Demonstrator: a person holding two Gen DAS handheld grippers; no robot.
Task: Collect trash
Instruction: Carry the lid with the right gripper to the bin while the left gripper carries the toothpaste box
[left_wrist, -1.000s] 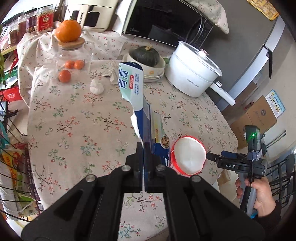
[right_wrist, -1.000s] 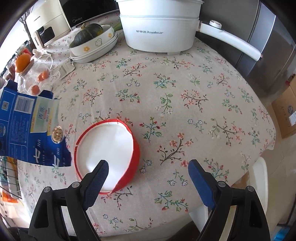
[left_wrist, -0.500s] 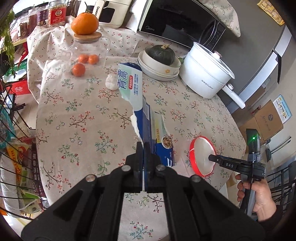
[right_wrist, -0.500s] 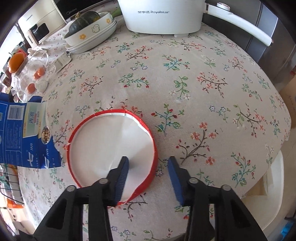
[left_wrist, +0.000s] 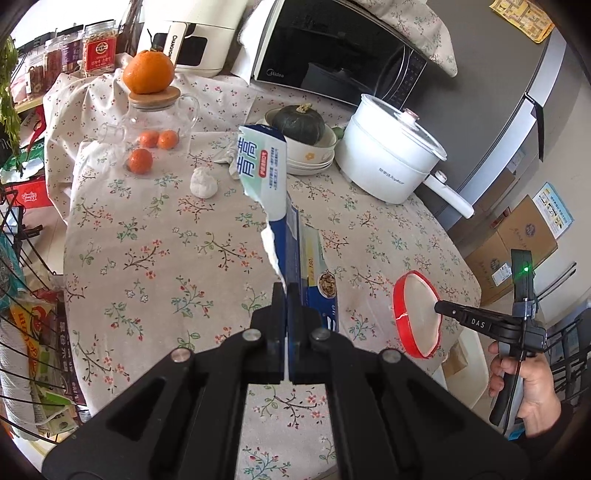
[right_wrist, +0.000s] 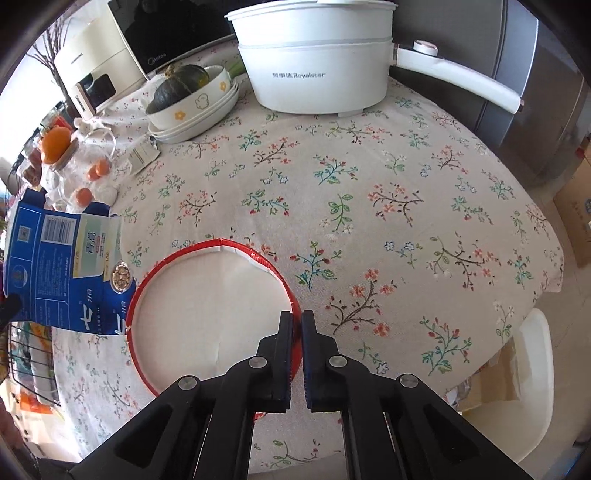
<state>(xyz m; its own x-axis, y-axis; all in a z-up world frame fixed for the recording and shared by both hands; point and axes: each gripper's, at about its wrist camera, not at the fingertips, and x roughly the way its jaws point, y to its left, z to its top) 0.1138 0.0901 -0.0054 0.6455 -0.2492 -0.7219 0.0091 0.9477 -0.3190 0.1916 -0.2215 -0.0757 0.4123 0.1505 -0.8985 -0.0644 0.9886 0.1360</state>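
a floral cloth covered the round worktop (right_wrist: 369, 177), with a microwave (left_wrist: 332, 51) and a white air fryer (left_wrist: 192, 37) along its back edge. a white electric pot (right_wrist: 317, 70) sat at the back, a bowl holding a dark squash (right_wrist: 181, 88) just beside it, and a glass jar (left_wrist: 159, 125) topped with an orange nearer the left edge. the left tool (left_wrist: 286, 295) was clamped together on a torn blue and white carton (left_wrist: 291, 243), holding it upright above the worktop's front. the right tool (right_wrist: 297, 321), gripped by a hand (left_wrist: 532, 391), was pinched on the rim of a red paper bowl (right_wrist: 207, 314) at the front edge, which stood tilted.
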